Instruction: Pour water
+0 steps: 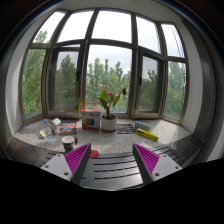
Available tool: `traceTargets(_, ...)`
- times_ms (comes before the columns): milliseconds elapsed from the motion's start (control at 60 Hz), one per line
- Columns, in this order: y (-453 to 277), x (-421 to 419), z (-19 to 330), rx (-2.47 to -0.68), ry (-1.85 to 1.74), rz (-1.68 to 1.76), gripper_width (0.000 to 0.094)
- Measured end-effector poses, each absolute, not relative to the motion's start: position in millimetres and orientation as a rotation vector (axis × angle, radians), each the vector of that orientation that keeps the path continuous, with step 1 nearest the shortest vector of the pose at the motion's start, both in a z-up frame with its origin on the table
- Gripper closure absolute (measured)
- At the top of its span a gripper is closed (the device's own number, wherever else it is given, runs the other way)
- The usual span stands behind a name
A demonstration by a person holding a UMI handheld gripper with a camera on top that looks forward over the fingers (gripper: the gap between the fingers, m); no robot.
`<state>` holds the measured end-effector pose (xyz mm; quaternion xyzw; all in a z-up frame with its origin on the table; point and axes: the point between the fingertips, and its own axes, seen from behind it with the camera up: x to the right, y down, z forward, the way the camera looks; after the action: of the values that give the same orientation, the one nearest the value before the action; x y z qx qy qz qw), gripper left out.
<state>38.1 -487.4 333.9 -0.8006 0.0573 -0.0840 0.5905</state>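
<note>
My gripper (pixel 111 163) is open and empty, its two fingers with purple pads (pixel 77 161) spread wide above a stone window ledge (pixel 120 140). A potted plant (pixel 108 108) in a white pot stands on the ledge well beyond the fingers, in front of the bay window. A small white cup-like object (pixel 68 143) stands ahead of the left finger. A small red object (pixel 94 154) lies on the ledge just inside the left finger. No water vessel is clearly recognisable.
Small boxes and items (pixel 62 127) lie at the ledge's left, a box (pixel 91 120) next to the pot, a dark flat thing (pixel 126 128) and a yellow object (pixel 147 133) to the right. Window frames (pixel 84 70) rise behind; trees outside.
</note>
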Motion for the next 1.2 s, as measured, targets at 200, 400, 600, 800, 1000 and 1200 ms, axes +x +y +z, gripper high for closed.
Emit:
traceTargets(200,-485,26,290,-1.905,0.120,-0.210,0.0079)
traceTargets(400,-483,-30,194,-1.980,0.108,-0.146,0.0088)
traceTargets(600,-462,-132,120,-2.009,0.060,-0.088,0.0087)
traceTargets(800,-370,-276,88,-1.969,0.035,0.019,0.0088)
traceTargets(1000,-243,-390,101,-1.871,-0.023,0.078,0.0091)
traceTargets(1200,-115,-428,100,-1.794,-0.019,0.030,0.0095)
